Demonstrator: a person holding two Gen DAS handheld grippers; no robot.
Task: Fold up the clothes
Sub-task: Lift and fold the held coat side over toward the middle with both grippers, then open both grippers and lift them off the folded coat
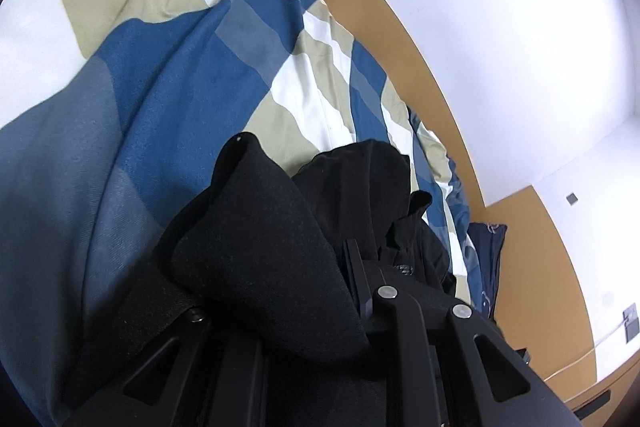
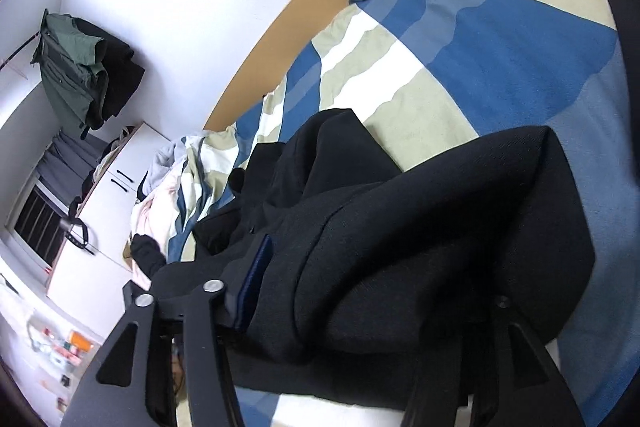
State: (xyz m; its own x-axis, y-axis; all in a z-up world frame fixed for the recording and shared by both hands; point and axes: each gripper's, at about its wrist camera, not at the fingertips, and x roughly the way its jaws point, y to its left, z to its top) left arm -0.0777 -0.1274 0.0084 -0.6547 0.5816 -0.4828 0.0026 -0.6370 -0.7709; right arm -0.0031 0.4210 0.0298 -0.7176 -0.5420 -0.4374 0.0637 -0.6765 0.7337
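Two pairs of tongs are working a black garment on a bed, over a duvet checked in blue, beige and white. The left tongs are standing spread with a thick roll of the dark cloth bulging up between the fingers; whether they are truly pinching it cannot be told, since the cloth is hiding the tips. The right tongs are standing likewise, fingers apart on either side of a bulky doubled fold of the same garment, their grip just as hidden. The rest of the garment is trailing crumpled across the duvet toward the headboard. By the look of it, a fold is under way, with both ends gathered and lifted; how many folds are already lying in the bundle is not showing. The next move is calling for both holds to travel together, keeping the cloth taut and level so the layers land square rather than bunched.
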